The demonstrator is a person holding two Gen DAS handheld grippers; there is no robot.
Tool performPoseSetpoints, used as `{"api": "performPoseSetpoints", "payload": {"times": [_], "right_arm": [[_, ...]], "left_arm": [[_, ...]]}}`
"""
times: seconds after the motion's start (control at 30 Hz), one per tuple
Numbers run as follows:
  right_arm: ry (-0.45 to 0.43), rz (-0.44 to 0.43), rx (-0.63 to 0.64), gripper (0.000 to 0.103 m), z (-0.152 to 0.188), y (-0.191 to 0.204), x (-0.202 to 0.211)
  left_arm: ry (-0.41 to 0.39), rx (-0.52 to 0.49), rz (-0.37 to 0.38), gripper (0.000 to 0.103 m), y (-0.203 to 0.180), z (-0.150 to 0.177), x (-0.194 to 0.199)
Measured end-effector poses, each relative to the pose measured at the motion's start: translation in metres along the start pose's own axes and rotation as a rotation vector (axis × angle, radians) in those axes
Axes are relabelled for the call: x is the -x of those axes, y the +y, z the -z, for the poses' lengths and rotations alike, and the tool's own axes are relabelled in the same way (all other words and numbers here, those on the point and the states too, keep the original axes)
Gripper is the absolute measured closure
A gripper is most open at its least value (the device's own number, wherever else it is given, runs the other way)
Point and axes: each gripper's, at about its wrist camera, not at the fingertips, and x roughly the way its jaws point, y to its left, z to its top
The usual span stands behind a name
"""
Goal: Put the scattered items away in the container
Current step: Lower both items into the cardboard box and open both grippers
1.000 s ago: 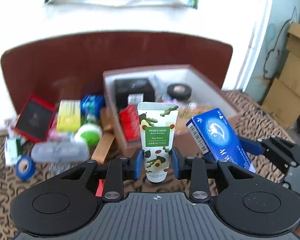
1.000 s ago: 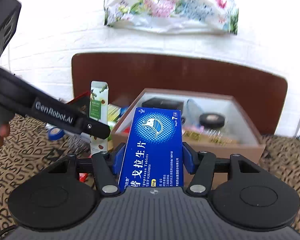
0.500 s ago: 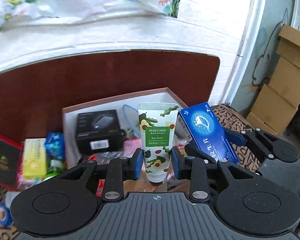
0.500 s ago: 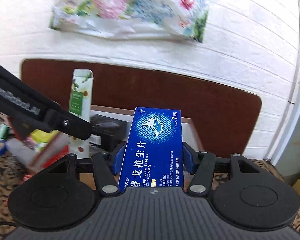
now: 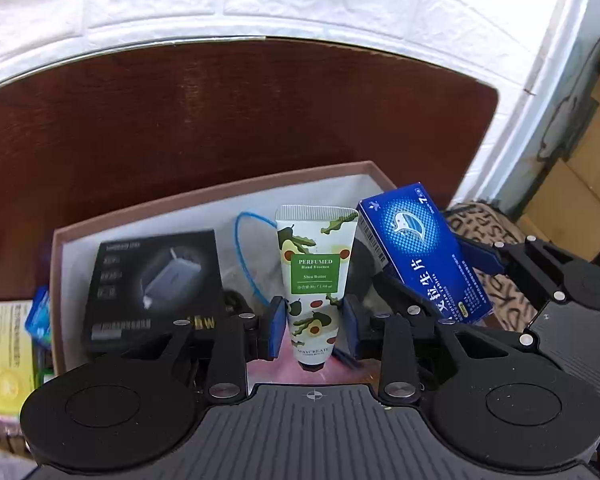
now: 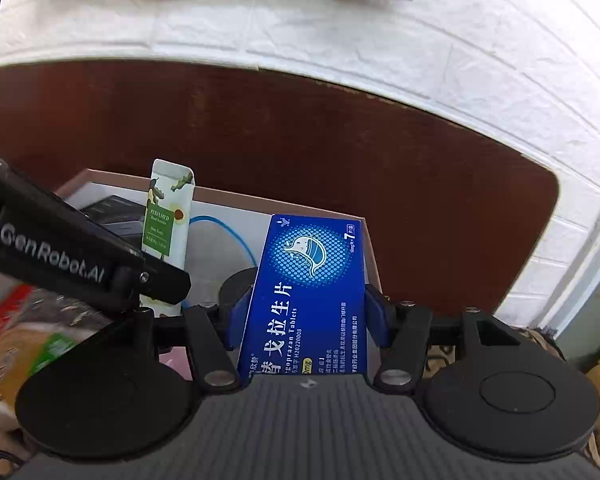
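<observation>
My left gripper (image 5: 312,330) is shut on a white hand cream tube (image 5: 315,276) with avocado print, held upright above the open brown box (image 5: 220,194). My right gripper (image 6: 306,316) is shut on a blue tablet box (image 6: 308,288), held over the box's right part (image 6: 370,248). The tablet box (image 5: 424,252) and right gripper show at the right of the left wrist view. The tube (image 6: 166,224) and left gripper show at the left of the right wrist view. Inside the box lie a black carton (image 5: 156,268), a blue loop (image 5: 246,256) and a black tape roll (image 6: 238,288).
A dark red board (image 5: 236,120) stands behind the box against a white brick wall. Yellow and blue packets (image 5: 8,356) lie left of the box. Cardboard cartons (image 5: 580,184) stand at the far right. Patterned cloth (image 5: 480,224) covers the surface.
Both grippers have moved forward and over the box with their items still held. The box now fills the view beneath them; the scattered items have slid off to the left.
</observation>
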Motion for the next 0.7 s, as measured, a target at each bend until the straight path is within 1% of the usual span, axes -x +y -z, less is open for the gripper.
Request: {"api": "performPoseSetpoints", "payload": {"times": [0.03, 0.07, 0.1, 0.13, 0.17, 0.2, 0.23, 0.27, 0.3, 0.33, 0.4, 0.47, 0.53, 0.67, 0.7], "right_arm": [[0.008, -0.002, 0.01, 0.04, -0.003, 0.0, -0.007], [0.015, -0.002, 0.016, 0.04, -0.004, 0.001, -0.013], [0.022, 0.002, 0.023, 0.039, -0.005, 0.002, -0.018], [0.028, 0.006, 0.031, 0.04, -0.006, 0.002, -0.023], [0.035, 0.008, 0.04, 0.04, -0.007, 0.003, -0.027], [0.055, 0.008, 0.047, 0.036, -0.008, 0.004, -0.029], [0.06, 0.008, 0.049, 0.028, -0.007, 0.004, -0.03], [0.046, 0.01, 0.054, 0.025, -0.006, 0.004, -0.027], [0.032, 0.019, 0.064, 0.019, -0.004, 0.005, -0.023], [0.021, 0.027, 0.075, 0.011, -0.002, 0.006, -0.018], [0.004, 0.038, 0.094, 0.005, 0.003, 0.009, -0.01], [0.009, 0.033, 0.11, 0.004, 0.007, 0.013, 0.0], [0.007, 0.021, 0.119, 0.001, 0.013, 0.016, 0.011], [-0.019, 0.006, 0.132, 0.0, 0.023, 0.024, 0.036], [-0.022, 0.005, 0.139, 0.0, 0.02, 0.027, 0.036]], "left_arm": [[-0.001, -0.004, -0.007, 0.071, 0.002, -0.003, -0.004], [0.0, -0.009, -0.011, 0.067, 0.003, -0.005, -0.009], [-0.004, -0.011, -0.012, 0.055, 0.004, -0.007, -0.014], [-0.015, -0.014, -0.02, 0.055, 0.005, -0.008, -0.016], [-0.032, -0.02, -0.032, 0.05, 0.006, -0.008, -0.017], [-0.05, -0.029, -0.044, 0.036, 0.006, -0.008, -0.017], [-0.061, -0.035, -0.05, 0.029, 0.006, -0.008, -0.016], [-0.076, -0.039, -0.05, 0.018, 0.006, -0.006, -0.013], [-0.099, -0.046, -0.047, 0.014, 0.006, -0.004, -0.008], [-0.124, -0.059, -0.046, 0.013, 0.004, -0.001, -0.002], [-0.166, -0.081, -0.048, 0.005, 0.001, 0.006, 0.008], [-0.189, -0.087, -0.059, 0.001, -0.003, 0.014, 0.016], [-0.194, -0.086, -0.057, 0.0, -0.007, 0.021, 0.022], [-0.202, -0.085, -0.063, 0.0, -0.015, 0.04, 0.037], [-0.203, -0.082, -0.069, 0.0, -0.016, 0.043, 0.04]]}}
